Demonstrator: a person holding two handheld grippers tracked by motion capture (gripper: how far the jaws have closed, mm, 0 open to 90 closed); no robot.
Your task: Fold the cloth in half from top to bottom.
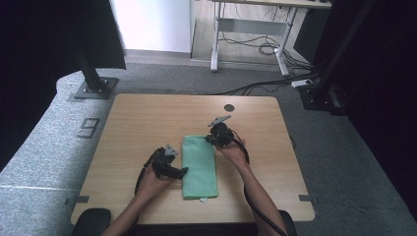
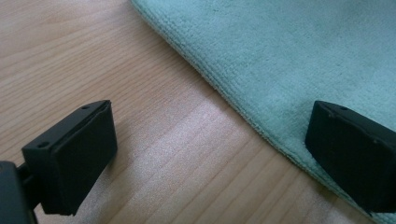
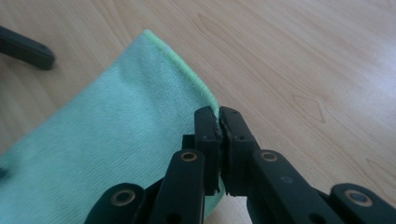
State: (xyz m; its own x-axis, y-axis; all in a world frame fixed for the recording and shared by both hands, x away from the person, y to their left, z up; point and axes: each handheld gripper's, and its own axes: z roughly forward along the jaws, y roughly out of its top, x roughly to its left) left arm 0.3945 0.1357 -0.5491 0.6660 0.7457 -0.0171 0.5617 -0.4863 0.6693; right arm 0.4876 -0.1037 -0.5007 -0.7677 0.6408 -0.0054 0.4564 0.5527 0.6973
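In the high view, a green cloth [image 1: 199, 167] lies folded into a long strip near the middle of the wooden table [image 1: 142, 123], its long side running away from the person. The left tongs [image 1: 181, 172] sit at the cloth's left edge, towards its near half, held in the person's left hand [image 1: 153, 183]. The right tongs [image 1: 210, 139] are at the far right corner of the cloth, with the right hand [image 1: 233, 152] behind them and a cable trailing back along the forearm

In the left gripper view, the left tongs [image 2: 210, 154] stand wide open: one jaw is over bare table [image 2: 116, 70], the other over the cloth [image 2: 289, 60], and the cloth's hemmed edge runs diagonally between them. Nothing is pinched there

In the right gripper view, the right tongs [image 3: 219, 122] are closed on the edge of the cloth [image 3: 112, 135], the hem caught between the two pads. The cloth's edge curves up off the table [image 3: 303, 56] to the jaws, so that corner is lifted. One jaw of the left tongs [image 3: 25, 49] shows at the upper left, near the cloth's far edge
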